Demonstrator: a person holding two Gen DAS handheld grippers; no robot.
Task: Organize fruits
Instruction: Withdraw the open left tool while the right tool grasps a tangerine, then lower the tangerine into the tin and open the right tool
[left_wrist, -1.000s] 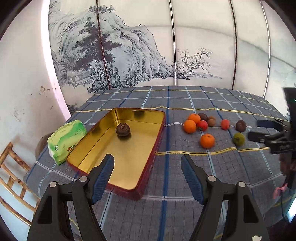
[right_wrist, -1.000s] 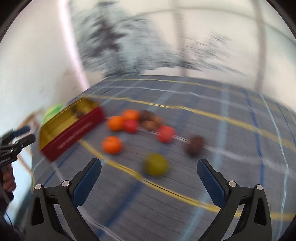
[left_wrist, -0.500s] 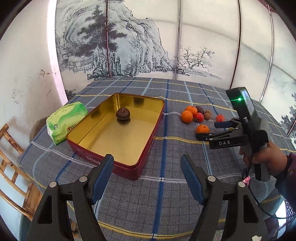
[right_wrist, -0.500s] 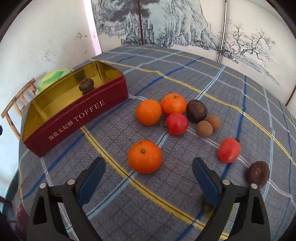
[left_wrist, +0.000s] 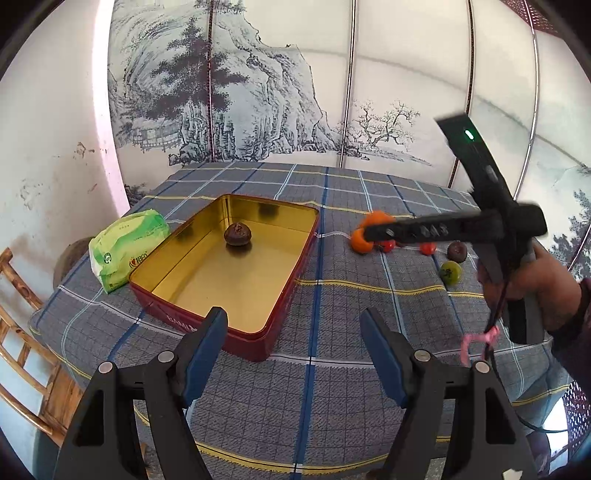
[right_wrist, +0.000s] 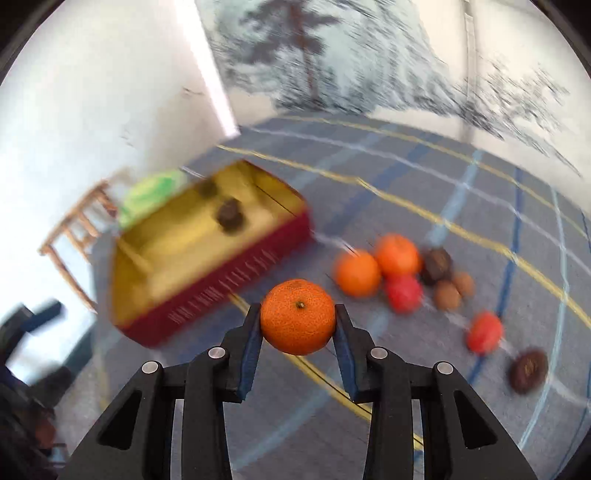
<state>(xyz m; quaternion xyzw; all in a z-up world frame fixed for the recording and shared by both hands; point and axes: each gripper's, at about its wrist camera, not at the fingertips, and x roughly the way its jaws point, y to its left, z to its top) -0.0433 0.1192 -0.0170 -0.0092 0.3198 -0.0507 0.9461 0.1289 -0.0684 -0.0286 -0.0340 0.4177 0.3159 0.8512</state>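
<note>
My right gripper (right_wrist: 297, 317) is shut on an orange mandarin (right_wrist: 297, 316) and holds it above the cloth, between the fruit pile and the tin. The red toffee tin (left_wrist: 291, 284) with a gold inside holds one dark brown fruit (left_wrist: 238, 234). The tin also shows in the right wrist view (right_wrist: 221, 288). Two more mandarins (right_wrist: 357, 273), red fruits (right_wrist: 403, 293), brown fruits (right_wrist: 436, 265) and a green fruit (left_wrist: 451, 272) lie on the cloth. My left gripper (left_wrist: 293, 332) is open and empty near the tin's front edge.
A green tissue pack (left_wrist: 125, 247) lies left of the tin. A wooden chair (left_wrist: 22, 332) stands at the table's left edge. The checked tablecloth (left_wrist: 332, 387) covers the table. A painted screen stands behind.
My right gripper has closed on the nearest mandarin and lifted it, swinging left toward the tin. My left gripper has drawn back and risen slightly, still open.
</note>
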